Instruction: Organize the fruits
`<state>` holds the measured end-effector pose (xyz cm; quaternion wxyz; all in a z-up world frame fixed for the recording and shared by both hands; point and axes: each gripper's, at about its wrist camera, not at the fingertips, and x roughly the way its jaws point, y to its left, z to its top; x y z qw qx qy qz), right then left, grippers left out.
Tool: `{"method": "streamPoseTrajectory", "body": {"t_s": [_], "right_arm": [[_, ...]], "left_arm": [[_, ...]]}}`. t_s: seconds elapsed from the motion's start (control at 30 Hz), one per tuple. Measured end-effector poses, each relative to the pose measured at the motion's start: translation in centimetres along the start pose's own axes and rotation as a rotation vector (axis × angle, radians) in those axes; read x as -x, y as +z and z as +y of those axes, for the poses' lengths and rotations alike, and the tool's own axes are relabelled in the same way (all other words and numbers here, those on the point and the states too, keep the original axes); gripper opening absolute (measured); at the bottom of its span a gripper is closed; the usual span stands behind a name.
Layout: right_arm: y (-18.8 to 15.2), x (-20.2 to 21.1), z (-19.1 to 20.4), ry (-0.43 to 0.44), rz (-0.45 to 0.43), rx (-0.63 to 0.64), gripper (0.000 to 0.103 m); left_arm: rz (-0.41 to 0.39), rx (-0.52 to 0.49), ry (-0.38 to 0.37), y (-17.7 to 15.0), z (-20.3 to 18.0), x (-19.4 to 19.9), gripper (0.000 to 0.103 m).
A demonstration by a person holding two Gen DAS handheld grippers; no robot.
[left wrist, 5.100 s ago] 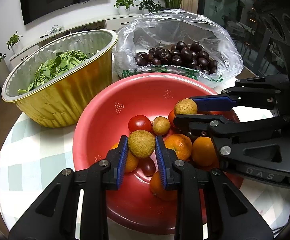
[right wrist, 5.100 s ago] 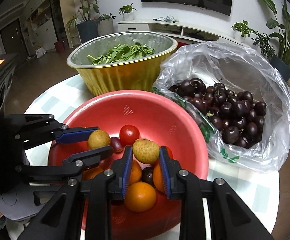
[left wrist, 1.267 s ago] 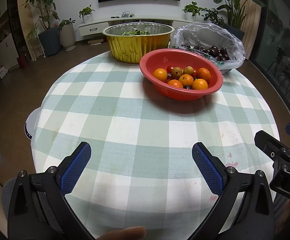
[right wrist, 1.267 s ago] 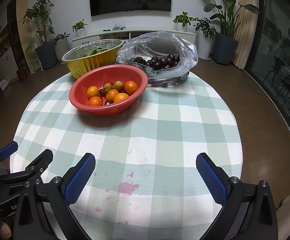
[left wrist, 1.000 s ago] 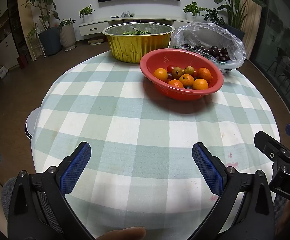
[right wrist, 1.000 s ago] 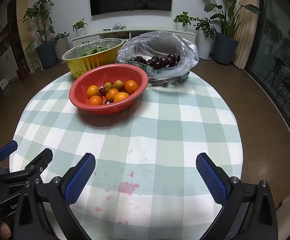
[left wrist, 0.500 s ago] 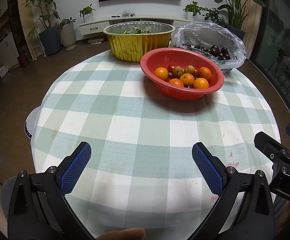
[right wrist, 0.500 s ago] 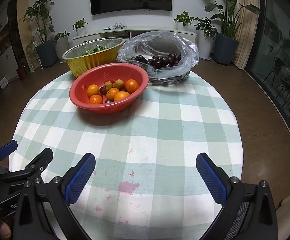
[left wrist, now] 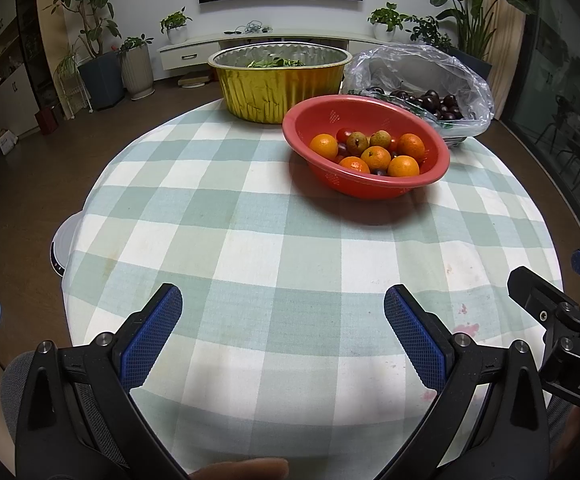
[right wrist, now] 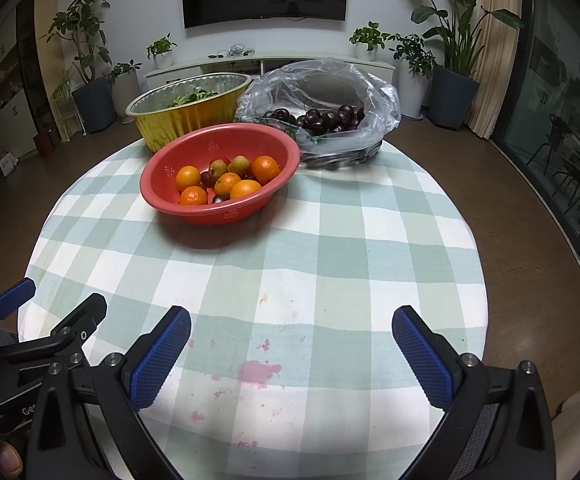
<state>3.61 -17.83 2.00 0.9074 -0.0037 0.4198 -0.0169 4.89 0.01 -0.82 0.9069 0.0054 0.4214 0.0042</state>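
Observation:
A red colander bowl (left wrist: 318, 118) (right wrist: 157, 184) stands on the far half of the round checked table (left wrist: 249, 248) (right wrist: 330, 264). It holds several oranges (left wrist: 324, 146) (right wrist: 188, 177), brownish lychees (left wrist: 357, 143) (right wrist: 239, 165), a cherry tomato (left wrist: 344, 134) and dark grapes. My left gripper (left wrist: 283, 330) hovers wide open and empty over the near table edge. My right gripper (right wrist: 292, 346) is likewise open and empty at the near edge. Each gripper shows at the side of the other's view.
Behind the bowl stand a gold foil tub of greens (left wrist: 281, 80) (right wrist: 185, 114) and a clear plastic bag of dark cherries (left wrist: 430, 88) (right wrist: 322, 112). Pink stains (right wrist: 257, 372) mark the cloth near me. A fingertip (left wrist: 237, 470) shows at the bottom edge. Floor surrounds the table.
About five seconds ago each gripper was shut on a lychee over the red bowl. Both have since pulled back to the near edge, open and empty. Over the last second nothing has moved.

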Motion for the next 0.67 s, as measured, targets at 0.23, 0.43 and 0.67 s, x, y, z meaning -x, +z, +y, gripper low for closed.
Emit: {"method": "streamPoseTrajectory", "body": {"t_s": [0.23,0.43,0.67], "right_arm": [[0.1,0.0,0.0,0.001,0.001,0.000,0.103],[-0.4,-0.1,0.0,0.001,0.004,-0.001,0.103],[-0.8,-0.4,-0.3,0.005,0.018,-0.011,0.103]], "left_arm": [[-0.001,0.003,0.005,-0.1,0.1,-0.1,0.103],[-0.003,0.026,-0.013,-0.1,0.6,0.0,0.103],[-0.030,0.033,0.013,0.2,0.8,0.3,0.103]]}}
